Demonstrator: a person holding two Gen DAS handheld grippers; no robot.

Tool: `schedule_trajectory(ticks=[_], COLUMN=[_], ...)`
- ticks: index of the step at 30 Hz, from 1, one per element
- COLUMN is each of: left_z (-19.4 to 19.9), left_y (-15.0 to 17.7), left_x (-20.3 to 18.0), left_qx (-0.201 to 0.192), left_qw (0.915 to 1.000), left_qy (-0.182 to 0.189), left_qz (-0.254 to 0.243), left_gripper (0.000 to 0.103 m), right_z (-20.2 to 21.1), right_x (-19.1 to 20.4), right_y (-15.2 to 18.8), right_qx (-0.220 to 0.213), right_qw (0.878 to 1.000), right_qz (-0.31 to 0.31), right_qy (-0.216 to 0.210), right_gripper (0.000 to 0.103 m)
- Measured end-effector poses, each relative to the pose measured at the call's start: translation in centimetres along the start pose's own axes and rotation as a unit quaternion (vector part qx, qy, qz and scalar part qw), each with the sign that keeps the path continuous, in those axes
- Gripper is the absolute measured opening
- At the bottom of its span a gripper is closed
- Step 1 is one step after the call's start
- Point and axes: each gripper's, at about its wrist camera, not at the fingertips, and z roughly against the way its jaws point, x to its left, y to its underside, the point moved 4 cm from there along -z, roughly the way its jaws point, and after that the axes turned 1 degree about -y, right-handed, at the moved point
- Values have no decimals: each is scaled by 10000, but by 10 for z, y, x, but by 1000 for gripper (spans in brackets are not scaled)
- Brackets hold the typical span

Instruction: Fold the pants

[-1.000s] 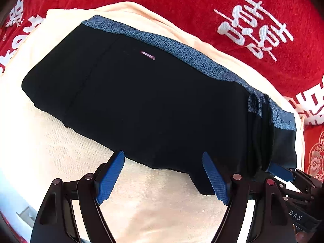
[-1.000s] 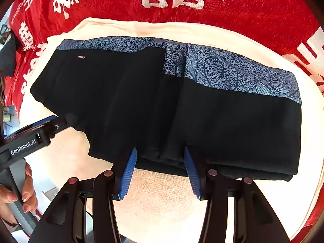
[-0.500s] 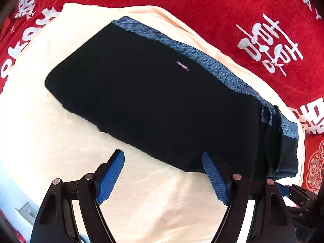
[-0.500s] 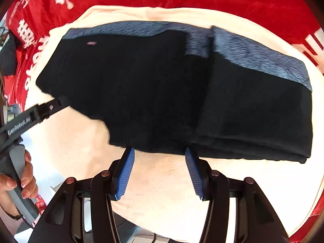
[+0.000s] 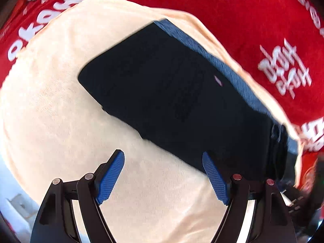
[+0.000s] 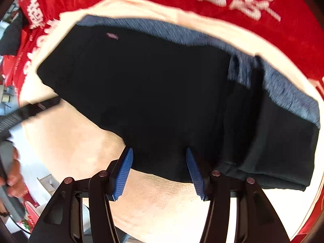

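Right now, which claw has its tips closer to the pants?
The right claw: its open blue pads reach the near edge of the black pants. The left claw, also open, hangs over the cream towel.

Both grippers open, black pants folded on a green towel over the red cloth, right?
Wrong on the towel: it is cream, not green, as the left wrist view shows. The left gripper and right gripper are open, and the black pants lie folded over the red cloth.

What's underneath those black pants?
The black pants lie on a cream cloth, which itself covers a red blanket with white characters. Whatever is directly beneath the pants' middle is hidden.
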Motion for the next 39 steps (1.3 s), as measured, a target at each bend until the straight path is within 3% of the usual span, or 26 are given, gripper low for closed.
schedule_trajectory(ticks=[6, 11, 19, 23, 26, 29, 32, 34, 36, 37, 39], left_z=[-3, -15, -15, -8, 1, -18, -29, -28, -26, -25, -21], left_y=[-16, -23, -40, -49, -55, -61, -65, -66, -65, -64, -63], left_x=[35, 43, 51, 41, 20, 16, 22, 17, 14, 12, 8], left_qx=[-196, -214, -539, -687, -975, -699, -605, -603, -711, -755, -831], left_qw=[9958, 9826, 9636, 9647, 9713, 9817, 9807, 9846, 9889, 9921, 9946], left_qy=[605, 1452, 2060, 1970, 1863, 1433, 1391, 1191, 861, 589, 339], left_qz=[651, 1136, 1619, 1608, 1115, 1040, 1232, 1132, 976, 816, 526], left_gripper=[80, 80, 80, 80, 80, 81, 81, 80, 63, 46, 38], right_z=[-3, -5, -10, -11, -11, -12, -11, -10, -3, -2, 10], right_x=[2, 0, 2, -1, -3, -6, -10, -12, -16, -20, -26], right_y=[3, 3, 7, 10, 11, 12, 10, 9, 6, 4, -3], right_qx=[-85, -72, -113, -131, -147, -149, -123, -104, -75, -65, -117], right_qw=[9999, 9999, 9998, 9997, 9996, 9995, 9994, 9994, 9991, 9989, 9980], right_qz=[80, 27, 102, 98, 115, 123, 113, 108, 54, 17, -134], right_qy=[-33, -68, -146, -171, -204, -263, -297, -324, -415, -459, -612], right_gripper=[64, 65, 66, 66, 67, 67, 67, 67, 67, 67, 67])
